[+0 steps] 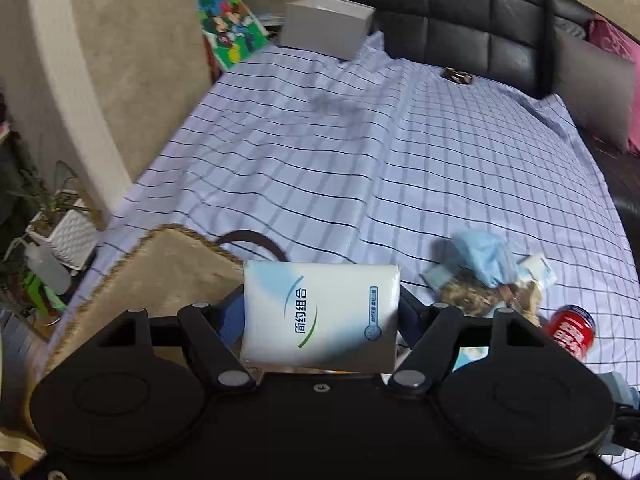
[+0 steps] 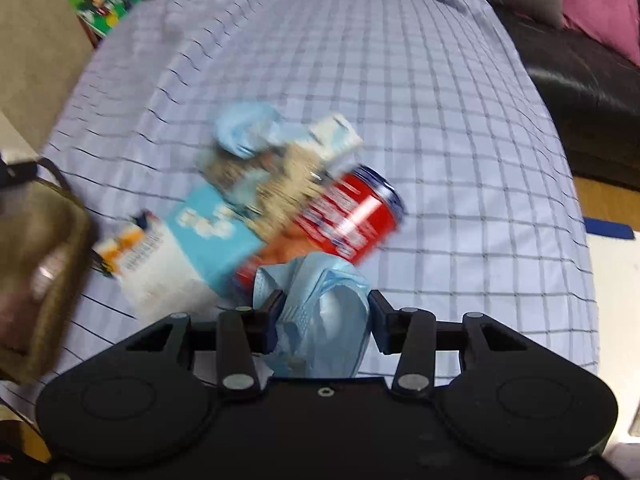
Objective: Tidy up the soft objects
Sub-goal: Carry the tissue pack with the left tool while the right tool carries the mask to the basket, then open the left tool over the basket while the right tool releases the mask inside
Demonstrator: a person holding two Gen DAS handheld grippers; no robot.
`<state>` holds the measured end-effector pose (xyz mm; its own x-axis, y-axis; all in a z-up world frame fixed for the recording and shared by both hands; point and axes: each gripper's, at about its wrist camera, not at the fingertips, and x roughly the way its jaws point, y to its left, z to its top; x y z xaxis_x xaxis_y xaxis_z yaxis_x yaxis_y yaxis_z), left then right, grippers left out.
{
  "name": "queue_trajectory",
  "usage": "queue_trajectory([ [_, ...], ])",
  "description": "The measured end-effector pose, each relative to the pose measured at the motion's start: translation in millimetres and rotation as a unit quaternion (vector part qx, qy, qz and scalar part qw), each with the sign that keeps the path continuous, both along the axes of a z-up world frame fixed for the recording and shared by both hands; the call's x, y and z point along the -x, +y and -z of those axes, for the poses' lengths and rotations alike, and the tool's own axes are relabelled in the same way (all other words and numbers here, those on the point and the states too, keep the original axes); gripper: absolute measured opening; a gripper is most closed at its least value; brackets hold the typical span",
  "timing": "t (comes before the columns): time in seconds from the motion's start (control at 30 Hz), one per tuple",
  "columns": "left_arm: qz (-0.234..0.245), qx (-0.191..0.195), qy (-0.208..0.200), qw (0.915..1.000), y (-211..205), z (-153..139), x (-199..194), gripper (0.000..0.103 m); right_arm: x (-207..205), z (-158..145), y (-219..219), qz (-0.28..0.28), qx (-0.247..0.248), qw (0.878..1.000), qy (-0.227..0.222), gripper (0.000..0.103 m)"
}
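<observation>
My left gripper (image 1: 320,312) is shut on a white tissue pack (image 1: 320,316) with green and blue print, held above the rim of a woven tan basket (image 1: 160,272) at the bed's left edge. My right gripper (image 2: 322,320) is shut on a crumpled light-blue face mask (image 2: 324,312). Just beyond it lies a pile: a red can (image 2: 352,216), a blue-and-white packet (image 2: 192,248), a speckled brown pouch (image 2: 276,184) and another blue mask (image 2: 248,128). The pile also shows at the right of the left wrist view (image 1: 492,280). The basket appears blurred at the left of the right wrist view (image 2: 40,280).
Everything sits on a blue checked bedsheet (image 1: 340,160). A grey box (image 1: 324,26) and a cartoon picture book (image 1: 232,24) are at the far left corner. A black headboard (image 1: 460,12), a grey pillow (image 1: 596,88) and a pink pillow (image 2: 600,4) are at the back. A potted plant (image 1: 64,224) stands on the floor.
</observation>
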<state>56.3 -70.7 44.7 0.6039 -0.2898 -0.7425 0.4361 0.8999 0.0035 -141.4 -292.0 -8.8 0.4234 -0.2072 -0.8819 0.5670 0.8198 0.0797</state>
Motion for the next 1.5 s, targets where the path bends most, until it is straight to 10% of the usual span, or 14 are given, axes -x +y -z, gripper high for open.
queue_trajectory([
  [0.73,-0.099,-0.025,-0.021,0.9945,99.0,-2.5,-42.0,0.069,-142.8,-52.8,159.7,-0.133,-0.085,0.98,-0.123,0.044],
  [1.13,-0.101,-0.034,-0.01,0.9942,117.5,2.1,-41.2,0.07,-181.8,-35.7,171.3,-0.118,-0.101,0.979,-0.129,0.047],
  [1.3,-0.104,-0.044,-0.028,0.9932,121.2,1.5,-38.9,0.084,-190.6,-30.1,174.8,-0.109,-0.093,0.981,-0.129,0.069],
  [1.5,-0.101,-0.021,-0.024,0.9944,121.2,-4.7,-39.2,0.087,-186.4,-26.7,163.4,-0.099,-0.086,0.984,-0.12,0.071],
])
